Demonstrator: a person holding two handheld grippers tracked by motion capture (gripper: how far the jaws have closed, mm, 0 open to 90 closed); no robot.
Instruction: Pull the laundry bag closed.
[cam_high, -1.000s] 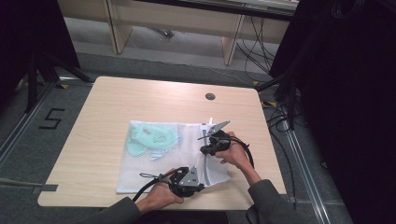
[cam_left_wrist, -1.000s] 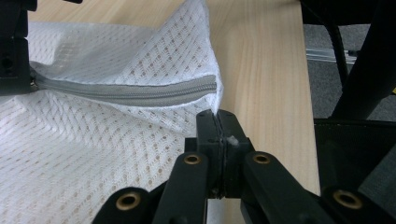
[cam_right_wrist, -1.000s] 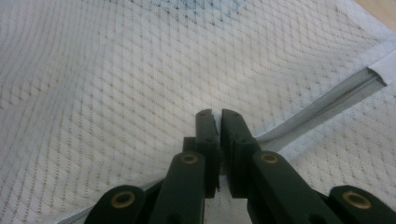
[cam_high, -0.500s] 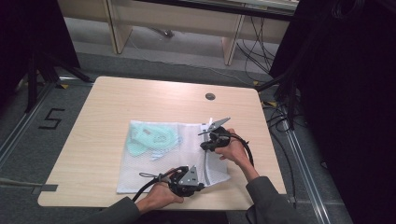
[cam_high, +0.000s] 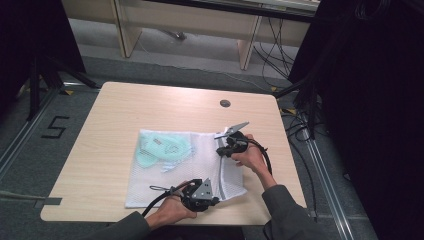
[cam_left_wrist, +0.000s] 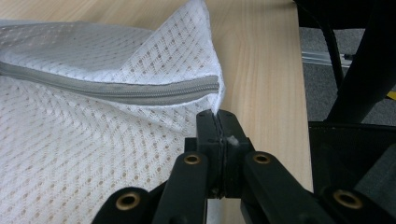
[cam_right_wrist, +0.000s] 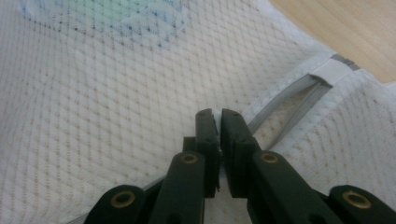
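Observation:
A white mesh zip bag (cam_high: 172, 172) lies flat on the wooden table (cam_high: 150, 107). A pale green garment (cam_high: 162, 148) shows through its far left part, and in the right gripper view the garment (cam_right_wrist: 116, 14) lies ahead under the mesh. My left gripper (cam_high: 212, 195) is shut on the bag's near right edge, and its tips (cam_left_wrist: 217, 116) pinch the mesh just below the closed end of the grey zipper (cam_left_wrist: 140, 91). My right gripper (cam_high: 222, 149) is shut on a bit of white fabric by the zipper (cam_right_wrist: 289, 95) at the bag's right side.
A round cable hole (cam_high: 225, 103) sits in the table's far right part. Cables trail from both grippers over the table's near and right edges. A wooden cabinet (cam_high: 185, 25) stands beyond the table, with a dark curtain on the right.
My right gripper has crept slightly toward the far side along the bag's right edge. The left gripper has held still on the bag.

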